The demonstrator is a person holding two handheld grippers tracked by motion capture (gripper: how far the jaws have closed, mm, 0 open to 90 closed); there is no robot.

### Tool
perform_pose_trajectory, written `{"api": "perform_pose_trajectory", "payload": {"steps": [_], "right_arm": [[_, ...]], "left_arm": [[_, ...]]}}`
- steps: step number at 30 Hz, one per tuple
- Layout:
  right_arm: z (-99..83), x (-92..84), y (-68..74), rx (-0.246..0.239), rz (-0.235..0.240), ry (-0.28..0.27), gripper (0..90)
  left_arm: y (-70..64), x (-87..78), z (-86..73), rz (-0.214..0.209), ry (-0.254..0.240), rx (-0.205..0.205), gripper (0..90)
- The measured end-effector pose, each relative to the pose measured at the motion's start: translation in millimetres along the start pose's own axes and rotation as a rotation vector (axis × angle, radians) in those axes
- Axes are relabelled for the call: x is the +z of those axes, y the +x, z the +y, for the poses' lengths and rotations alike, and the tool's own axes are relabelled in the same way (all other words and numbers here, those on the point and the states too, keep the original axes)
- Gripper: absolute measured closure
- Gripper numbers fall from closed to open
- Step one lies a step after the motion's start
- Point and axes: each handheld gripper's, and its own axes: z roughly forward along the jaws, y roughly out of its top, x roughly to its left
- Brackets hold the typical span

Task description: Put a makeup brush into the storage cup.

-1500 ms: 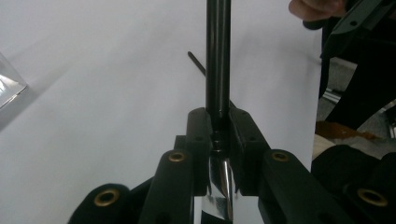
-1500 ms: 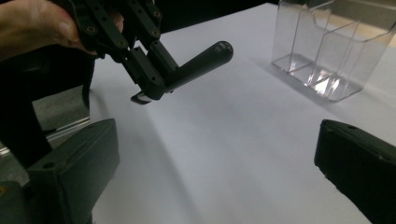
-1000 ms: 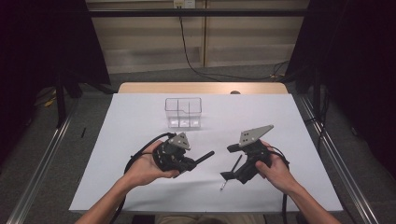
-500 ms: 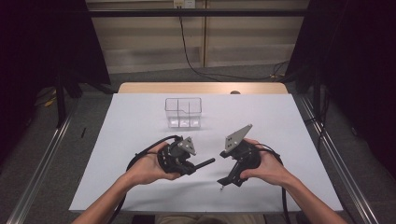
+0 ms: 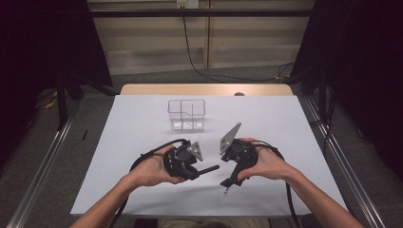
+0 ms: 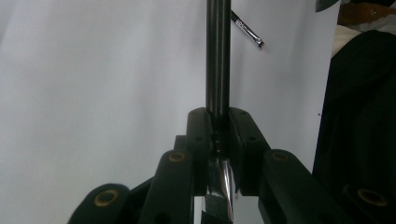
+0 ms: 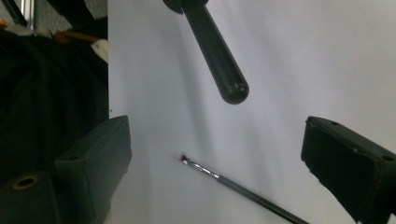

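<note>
My left gripper is shut on a thick black brush handle that sticks out to the right, level above the white table; its chrome ferrule sits between the jaws. My right gripper points down and toward the person, its jaws wide apart but just now closing, with no pad touching anything. A thin brush lies on the table under the gap between those jaws. The black handle's rounded end hangs just beyond the right jaws.
A clear compartmented box stands at the table's middle back. Cables loop from both grippers over the white sheet. The table's wooden far edge and metal rails bound the area.
My right gripper has moved left, closer to the left gripper and the handle's free end. The left gripper has stayed put, still shut on the handle.
</note>
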Motion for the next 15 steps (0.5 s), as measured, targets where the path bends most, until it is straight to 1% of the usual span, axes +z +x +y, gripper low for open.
{"api": "perform_pose_trajectory", "payload": {"steps": [1,2,3,4,5,6,7,8,9,10,11,12,13,14,15], "right_arm": [[1.2,0.5,-0.4,-0.005,-0.002,0.019,8.4],[2.5,1.1,-0.7,-0.005,-0.008,0.034,8.3],[3.7,1.5,-0.5,-0.006,-0.008,0.053,8.3],[4.6,1.9,-0.6,-0.018,-0.005,0.063,8.0],[5.9,2.2,-0.2,-0.013,-0.009,0.074,8.0],[7.1,2.5,-0.2,-0.016,-0.013,0.087,7.7],[8.3,3.1,-0.5,-0.02,-0.014,0.092,7.7],[9.4,3.3,-0.5,-0.025,-0.019,0.101,8.9],[10.7,3.6,-0.4,-0.029,-0.023,0.108,10.5],[11.8,4.2,-0.5,-0.03,-0.017,0.121,12.8],[12.8,5.0,-0.5,-0.027,-0.014,0.132,15.3],[13.7,5.7,-1.4,-0.037,-0.013,0.143,17.2],[14.4,6.8,-1.9,-0.049,-0.014,0.149,20.0],[15.2,7.4,-1.2,-0.042,-0.009,0.154,23.9],[16.1,7.8,-1.4,-0.048,-0.004,0.154,26.9]], "left_arm": [[-0.4,1.1,0.1,0.004,-0.01,-0.004,79.5],[-0.3,1.3,0.2,0.005,-0.007,-0.005,79.5],[-0.1,1.6,0.2,0.004,-0.003,0.003,79.5],[0.3,1.6,0.3,0.0,0.009,0.014,79.5],[0.4,1.9,0.4,-0.001,0.013,0.017,79.5],[-0.6,2.8,0.5,-0.003,0.009,0.006,79.5],[-1.1,3.9,0.5,0.006,0.007,0.006,79.5],[-1.1,4.3,0.9,0.001,0.011,0.008,79.5],[-0.9,4.4,1.2,-0.001,0.02,0.021,79.5],[-1.8,5.4,1.3,0.005,0.014,0.015,79.5],[-1.4,5.7,1.4,0.006,0.021,0.028,79.5],[-2.2,6.3,1.4,0.002,0.017,0.015,79.5],[-2.1,6.7,1.5,0.002,0.017,0.018,79.5],[-1.6,6.9,1.6,0.001,0.025,0.03,79.5],[-1.1,7.1,1.8,0.001,0.032,0.041,79.5]]}}
